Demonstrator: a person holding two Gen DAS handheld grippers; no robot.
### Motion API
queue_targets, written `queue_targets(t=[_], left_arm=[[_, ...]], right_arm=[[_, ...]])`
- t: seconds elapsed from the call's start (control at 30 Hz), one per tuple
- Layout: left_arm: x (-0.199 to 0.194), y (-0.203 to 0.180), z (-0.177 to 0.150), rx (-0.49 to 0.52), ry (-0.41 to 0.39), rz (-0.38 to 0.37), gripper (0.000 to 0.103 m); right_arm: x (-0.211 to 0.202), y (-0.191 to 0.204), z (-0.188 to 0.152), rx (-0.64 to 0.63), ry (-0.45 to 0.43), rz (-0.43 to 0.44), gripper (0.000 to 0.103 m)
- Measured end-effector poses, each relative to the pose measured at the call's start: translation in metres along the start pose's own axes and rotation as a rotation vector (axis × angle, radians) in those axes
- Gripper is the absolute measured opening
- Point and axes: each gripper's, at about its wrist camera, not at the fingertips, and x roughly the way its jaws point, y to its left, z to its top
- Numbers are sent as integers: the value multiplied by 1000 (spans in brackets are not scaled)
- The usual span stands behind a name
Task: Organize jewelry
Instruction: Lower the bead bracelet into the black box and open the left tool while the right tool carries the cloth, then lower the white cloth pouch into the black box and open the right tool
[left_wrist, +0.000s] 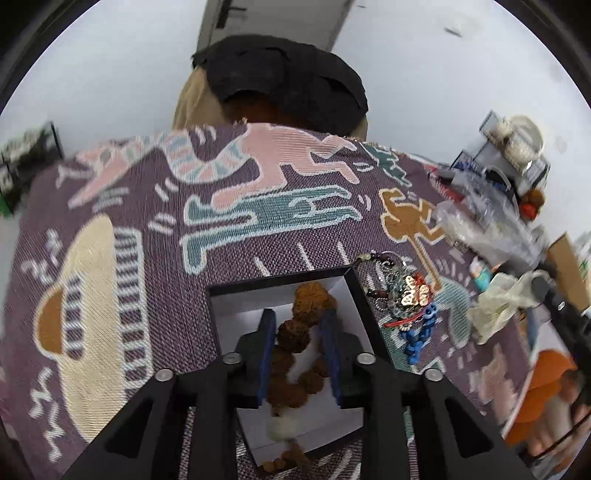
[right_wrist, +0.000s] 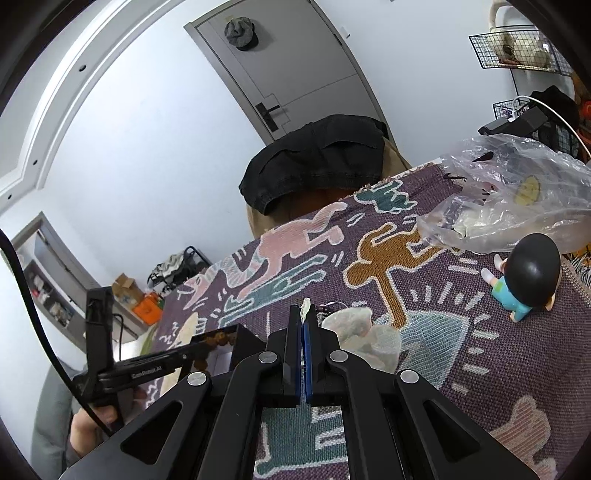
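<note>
Cloth: a purple woven cloth with pink, teal and tan figures fills the middle of both views and covers the table.
Jacket: a black jacket is draped over a chair at the top centre of the left view, past the table's far edge.
Plastic bag: a crumpled clear bag lies at the upper right of the right view.
Box: an open black-rimmed box with a white floor sits at lower centre of the left view.
Figurine: a small doll with black hair and a teal top sits at right, just below the bag.
Bead string: knobbly brown beads lie in the box, running up between the left gripper's blue pads.
Trinket pile: beads, a keyring and a blue charm lie heaped just right of the box.
Left gripper: the left gripper is partly open, pads either side of the beads without clearly pressing them.
Right gripper: the right gripper is pinched shut on a pale scrap at its tips.
</note>
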Motion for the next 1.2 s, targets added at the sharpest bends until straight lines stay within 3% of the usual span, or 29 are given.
queue_targets(t=[0.07,0.17,0.4,0.7,0.87,0.93,1.0,1.1,1.17,1.2], left_arm=[[-7,8,-1,-22,-22,-3,58],[-25,14,-1,-30,-76,-16,68],[-68,23,-7,-31,-180,-21,68],[-89,40,-32,-54,-239,-20,68],[-100,52,-43,-88,-282,20,68],[-104,54,-46,-95,-297,35,68],[-108,55,-48,-91,-310,48,68],[-113,52,-50,-64,-332,75,70],[-115,49,-49,-54,-342,75,85],[-116,48,-49,-53,-349,64,87]], right_arm=[[4,4,0,-4,5,-1,3],[11,14,0,-17,17,12,3],[22,55,0,-81,30,66,3],[40,108,-2,-147,57,131,3],[59,133,-4,-158,94,192,3],[71,136,-7,-153,147,188,18],[76,133,-10,-134,167,190,72],[70,124,-12,-124,141,191,80],[66,115,-12,-122,150,169,80],[64,111,-11,-118,150,160,80]])
